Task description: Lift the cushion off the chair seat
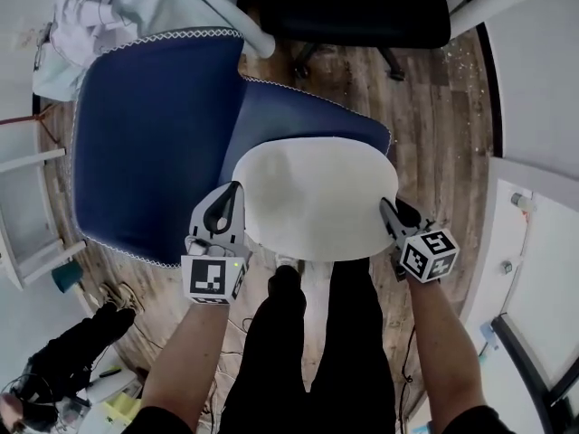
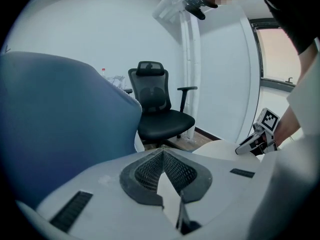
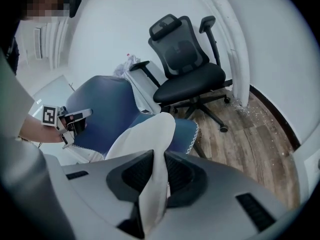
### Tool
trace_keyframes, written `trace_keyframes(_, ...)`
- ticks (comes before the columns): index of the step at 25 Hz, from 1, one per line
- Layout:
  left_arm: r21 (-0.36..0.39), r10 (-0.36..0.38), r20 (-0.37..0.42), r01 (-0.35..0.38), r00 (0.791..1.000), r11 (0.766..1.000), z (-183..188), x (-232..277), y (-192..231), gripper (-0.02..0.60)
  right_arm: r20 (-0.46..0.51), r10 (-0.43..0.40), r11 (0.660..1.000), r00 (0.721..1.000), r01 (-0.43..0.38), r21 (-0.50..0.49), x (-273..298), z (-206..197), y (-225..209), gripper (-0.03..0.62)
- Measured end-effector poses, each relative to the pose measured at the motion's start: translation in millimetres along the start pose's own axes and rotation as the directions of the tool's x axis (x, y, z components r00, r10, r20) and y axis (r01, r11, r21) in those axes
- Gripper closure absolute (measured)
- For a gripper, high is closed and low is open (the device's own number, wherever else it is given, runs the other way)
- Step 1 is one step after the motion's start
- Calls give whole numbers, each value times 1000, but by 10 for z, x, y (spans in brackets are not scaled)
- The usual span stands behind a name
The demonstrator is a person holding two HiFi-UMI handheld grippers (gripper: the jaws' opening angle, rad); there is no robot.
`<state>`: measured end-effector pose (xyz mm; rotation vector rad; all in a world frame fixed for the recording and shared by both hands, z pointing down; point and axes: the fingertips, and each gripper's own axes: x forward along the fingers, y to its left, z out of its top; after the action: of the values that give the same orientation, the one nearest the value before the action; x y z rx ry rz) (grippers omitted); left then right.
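A round white cushion (image 1: 312, 197) hangs over the front of the blue chair seat (image 1: 298, 116), held by both grippers. At the cushion's left rim my left gripper (image 1: 235, 199) is shut on the edge, and white fabric shows between its mesh pads (image 2: 145, 171). My right gripper (image 1: 391, 213) is shut on the right rim, with the cushion (image 3: 150, 134) pinched upright between its pads (image 3: 177, 176). Each gripper view shows the other gripper across the cushion: the right gripper (image 2: 255, 143) and the left gripper (image 3: 72, 119). Whether the far edge touches the seat is hidden.
The blue chair's backrest (image 1: 154, 143) with white trim rises to the left. A black office chair (image 1: 353, 12) stands behind on the wooden floor (image 1: 443, 107). White furniture (image 1: 27, 206) stands at the left and a white surface (image 1: 538, 242) at the right. The person's legs (image 1: 312, 351) are below the cushion.
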<state>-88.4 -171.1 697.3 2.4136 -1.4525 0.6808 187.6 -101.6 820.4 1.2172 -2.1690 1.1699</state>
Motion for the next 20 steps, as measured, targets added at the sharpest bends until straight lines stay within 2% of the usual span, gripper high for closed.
trace_keyframes(6, 20, -15, 1, 15, 1000, 1000, 232, -231, -58, 577, 28, -8, 1000, 1000, 7, 16, -236, 167, 259, 537)
trace_keyframes(20, 44, 20, 34, -21, 999, 999, 673, -640, 44, 577, 61, 4, 1000, 998, -4, 0, -523, 503, 830, 543)
